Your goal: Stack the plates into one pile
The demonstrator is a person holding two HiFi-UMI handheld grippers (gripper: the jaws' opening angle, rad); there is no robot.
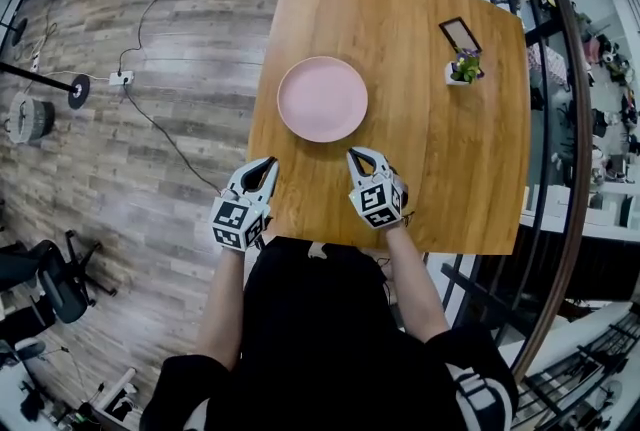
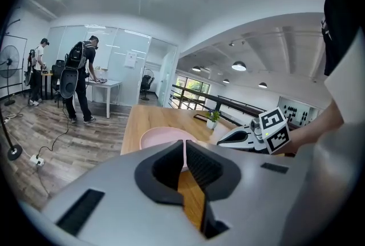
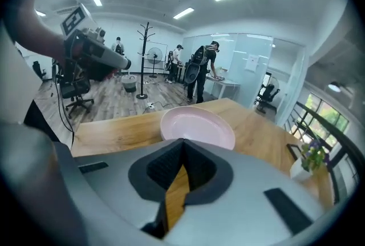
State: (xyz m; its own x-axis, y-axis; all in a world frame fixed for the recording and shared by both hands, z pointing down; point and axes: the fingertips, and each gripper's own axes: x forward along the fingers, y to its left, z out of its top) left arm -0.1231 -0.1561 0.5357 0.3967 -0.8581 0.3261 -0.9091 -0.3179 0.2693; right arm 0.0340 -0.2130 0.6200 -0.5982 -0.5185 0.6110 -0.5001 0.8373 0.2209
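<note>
A single pink plate (image 1: 322,99) lies on the wooden table (image 1: 400,9); whether it is one plate or a pile I cannot tell. My left gripper (image 1: 267,163) hovers at the table's near left corner, short of the plate, shut with nothing between its jaws. My right gripper (image 1: 356,157) sits just below the plate's near right rim, also shut and empty. In the left gripper view the pink plate (image 2: 162,137) shows beyond the closed left gripper (image 2: 185,145), with the right gripper (image 2: 228,138) to the right. In the right gripper view the plate (image 3: 197,124) lies straight ahead of the shut right gripper (image 3: 183,143).
A small potted plant (image 1: 463,70) and a dark framed card (image 1: 460,33) stand at the table's far right. A railing (image 1: 560,119) runs along the right side. Cables and a power strip (image 1: 120,77) lie on the wooden floor to the left. People stand far off (image 2: 80,76).
</note>
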